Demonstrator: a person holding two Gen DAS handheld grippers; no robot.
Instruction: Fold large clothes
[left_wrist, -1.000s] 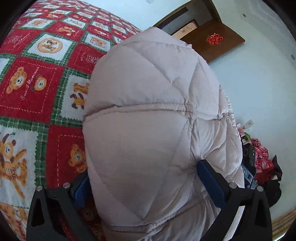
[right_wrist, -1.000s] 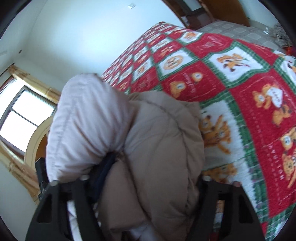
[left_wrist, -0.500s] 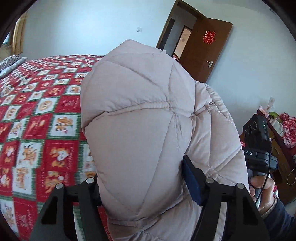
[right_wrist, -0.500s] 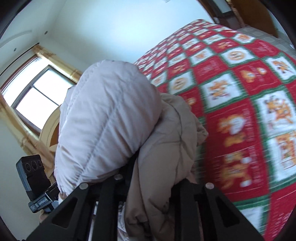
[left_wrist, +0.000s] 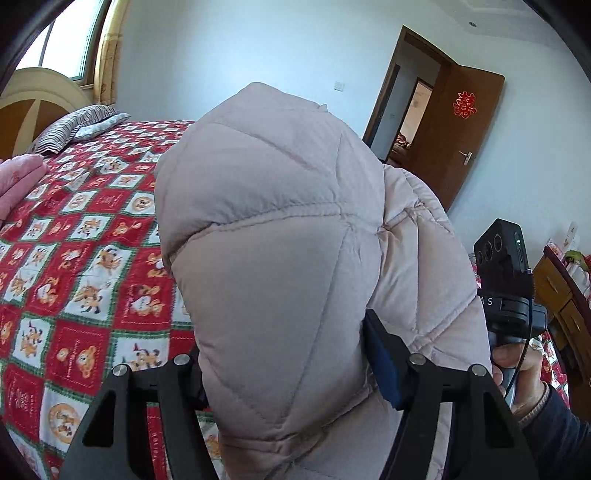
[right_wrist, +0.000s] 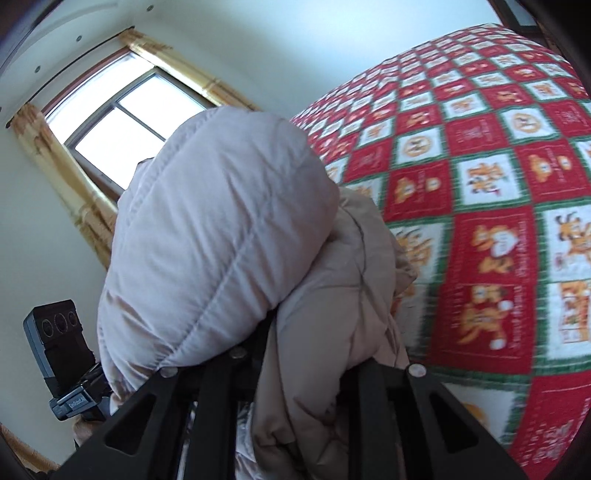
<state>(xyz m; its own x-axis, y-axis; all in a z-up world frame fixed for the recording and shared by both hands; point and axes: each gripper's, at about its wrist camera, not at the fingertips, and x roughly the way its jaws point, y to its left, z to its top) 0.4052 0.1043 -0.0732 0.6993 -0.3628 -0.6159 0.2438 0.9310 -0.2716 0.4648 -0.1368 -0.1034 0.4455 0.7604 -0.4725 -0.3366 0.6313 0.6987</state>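
Fold not begun, I judge: pale pink quilted down jacket (left_wrist: 280, 266) clamped in both left claw (left_wrist: 284, 373) & right claw (right_wrist: 306, 365), aloft over red patchwork bed quilt (right_wrist: 491, 177).

The right gripper (right_wrist: 306, 354) pinches a bunched fold of the jacket (right_wrist: 221, 258), whose pale quilted bulk bulges above its fingers, with beige lining (right_wrist: 332, 314) beside it. Behind lies the quilt (right_wrist: 498, 166), blurred. The left gripper (right_wrist: 62, 362) shows at lower left, below the window (right_wrist: 122, 122).
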